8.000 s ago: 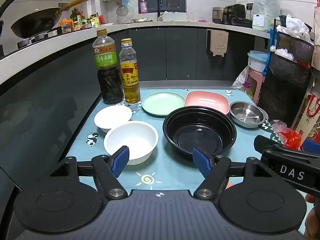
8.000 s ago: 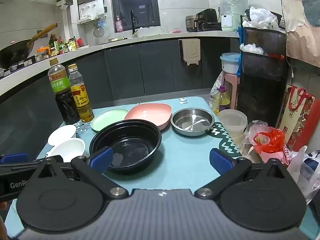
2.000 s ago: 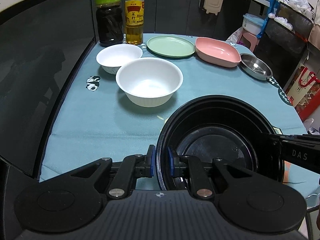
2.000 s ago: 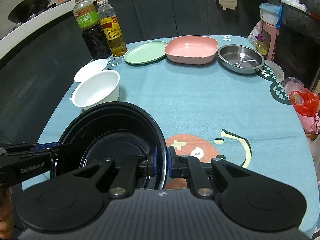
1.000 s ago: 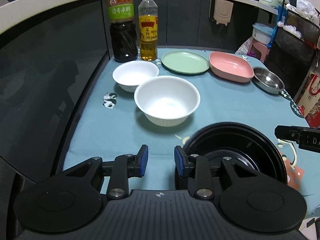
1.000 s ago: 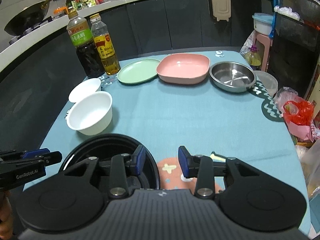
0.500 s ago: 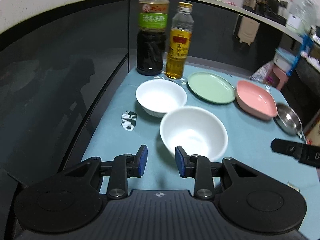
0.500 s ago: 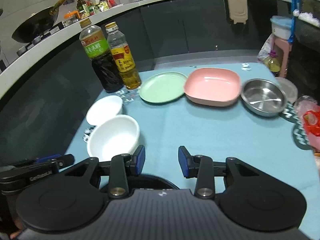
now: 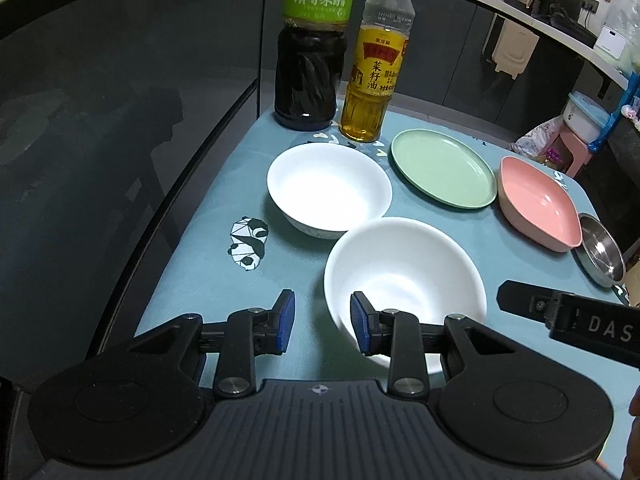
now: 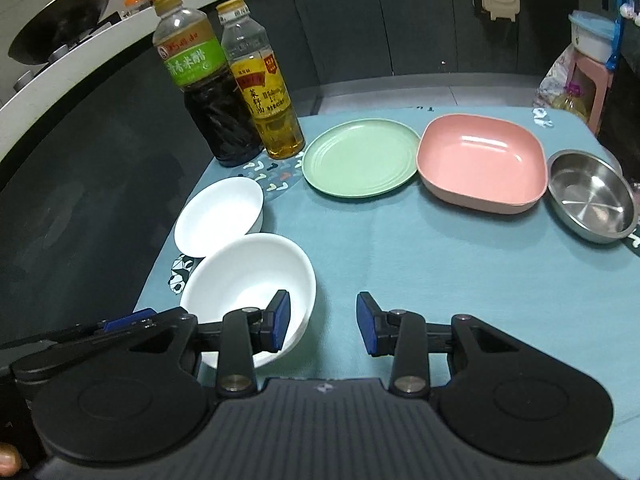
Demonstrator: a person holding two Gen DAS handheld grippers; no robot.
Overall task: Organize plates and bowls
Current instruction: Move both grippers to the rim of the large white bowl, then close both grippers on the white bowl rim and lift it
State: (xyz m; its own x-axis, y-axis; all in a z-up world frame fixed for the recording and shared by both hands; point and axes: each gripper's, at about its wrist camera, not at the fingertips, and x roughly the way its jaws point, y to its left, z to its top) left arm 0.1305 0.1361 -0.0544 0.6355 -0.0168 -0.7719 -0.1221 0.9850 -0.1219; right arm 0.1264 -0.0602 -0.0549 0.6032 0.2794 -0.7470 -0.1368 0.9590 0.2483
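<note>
My left gripper is open, its jaws on either side of the near left rim of the large white bowl, which also shows in the right wrist view. My right gripper is open, its jaws on either side of that bowl's right rim. A smaller white bowl sits just behind. A green plate, a pink square dish and a steel dish stand in a row behind. The black bowl is out of view.
A dark vinegar bottle and a yellow oil bottle stand at the table's far left corner. The blue tablecloth ends at the left edge by a dark cabinet front.
Both grippers let go of the black bowl, opened and moved forward and left to the large white bowl. The black bowl has dropped out of view beneath them.
</note>
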